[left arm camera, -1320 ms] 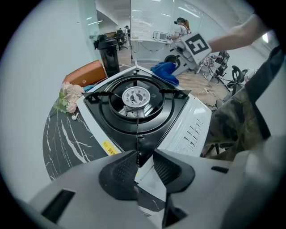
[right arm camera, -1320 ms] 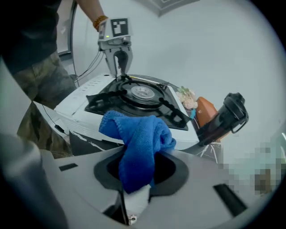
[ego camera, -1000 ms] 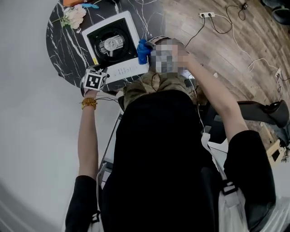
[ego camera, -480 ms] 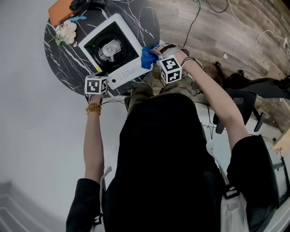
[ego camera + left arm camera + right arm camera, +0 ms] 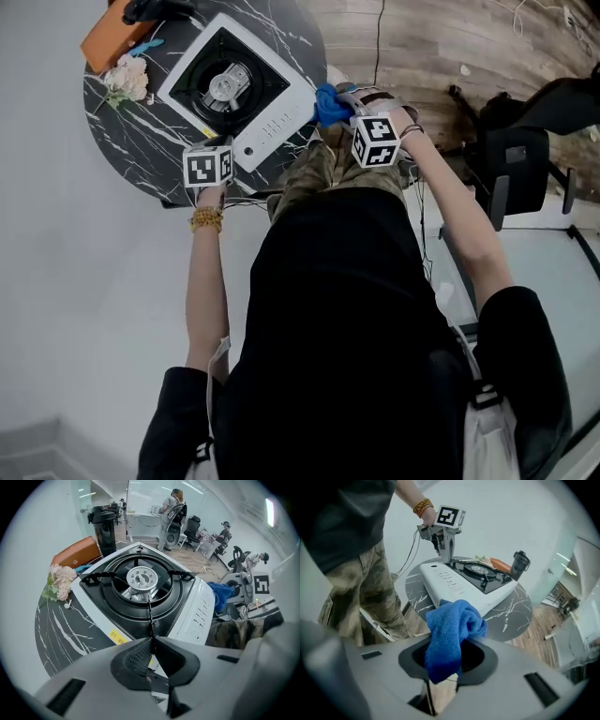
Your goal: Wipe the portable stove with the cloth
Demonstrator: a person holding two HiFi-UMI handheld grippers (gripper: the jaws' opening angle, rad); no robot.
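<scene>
Stove (image 5: pixel 234 89) on marble table (image 5: pixel 131 141), wooden floor (image 5: pixel 441 47)

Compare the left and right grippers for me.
The right gripper is clamped on the blue cloth; the left gripper is shut, with nothing visible between its jaws. The left gripper is at one corner of the stove; the right gripper is off the stove's opposite end. Both point downward and carry marker cubes.
</scene>
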